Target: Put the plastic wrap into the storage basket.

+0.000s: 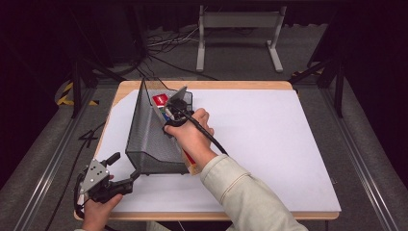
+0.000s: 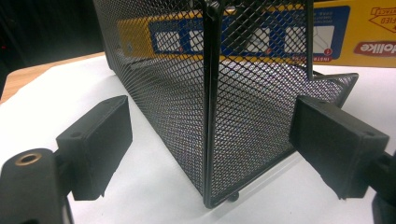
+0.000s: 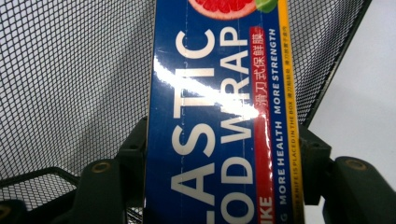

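A black mesh basket (image 1: 149, 139) stands on the white table mat, left of the middle. My right gripper (image 1: 169, 111) reaches into it from above and is shut on a long blue and yellow plastic food wrap box (image 3: 219, 93); in the right gripper view the jaws press both its long sides, with the basket's mesh wall (image 3: 70, 70) behind. The box (image 2: 345, 32) shows through the mesh and runs past the basket's side. My left gripper (image 1: 126, 166) is open at the basket's near left corner. In the left gripper view its pads (image 2: 98, 144) stand apart on either side of the corner post (image 2: 210, 116).
The white mat (image 1: 269, 144) spreads wide to the right of the basket. A wooden table edge (image 1: 216, 84) runs along the back. Behind it on the floor stand a grey metal frame (image 1: 238, 29) and loose cables (image 1: 163, 45).
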Demonstrator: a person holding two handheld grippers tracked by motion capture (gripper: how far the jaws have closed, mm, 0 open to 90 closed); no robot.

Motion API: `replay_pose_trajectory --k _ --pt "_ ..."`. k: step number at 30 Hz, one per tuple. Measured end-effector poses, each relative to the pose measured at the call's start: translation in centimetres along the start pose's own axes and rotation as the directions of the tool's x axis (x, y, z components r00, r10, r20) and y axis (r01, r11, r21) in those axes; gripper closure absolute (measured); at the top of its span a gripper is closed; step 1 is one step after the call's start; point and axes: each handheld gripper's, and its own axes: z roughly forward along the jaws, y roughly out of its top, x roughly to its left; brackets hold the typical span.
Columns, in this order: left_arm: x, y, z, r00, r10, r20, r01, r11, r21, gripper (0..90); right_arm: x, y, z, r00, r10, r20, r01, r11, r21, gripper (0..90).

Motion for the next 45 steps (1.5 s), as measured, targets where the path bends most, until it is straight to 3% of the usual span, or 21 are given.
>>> replay_pose_trajectory --k 5,13,31,36,40,45 --pt "0.0 0.0 0.0 1.0000 0.000 0.001 0.000 1.0000 0.001 14.1 0.2 0.3 0.6 1.0000 0.008 -0.004 -0.008 0.999 0.031 39.0" --pt "0.0 0.0 0.0 1.0000 -0.003 0.001 0.003 1.0000 -0.002 14.1 0.7 0.8 0.6 0.9999 -0.002 0.011 0.001 0.999 0.036 38.9" --pt "0.0 0.0 0.1 1.0000 0.001 0.002 -0.001 1.0000 0.003 14.1 0.7 1.1 0.6 0.9998 -0.005 0.021 0.005 1.000 -0.026 37.2" --pt "0.0 0.0 0.1 1.0000 0.003 0.001 -0.003 1.0000 0.002 14.1 0.7 1.1 0.5 0.9999 -0.016 0.005 0.016 0.999 -0.036 32.2" --pt "0.0 0.0 0.1 1.0000 0.006 0.003 -0.006 1.0000 0.003 14.1 0.7 1.0 0.3 0.9993 -0.029 -0.022 0.028 0.999 -0.040 22.0" --pt "0.0 0.0 0.1 1.0000 0.004 0.001 -0.004 1.0000 0.006 14.1 0.4 0.9 -0.3 0.9978 -0.038 -0.053 0.034 0.996 -0.078 19.5"
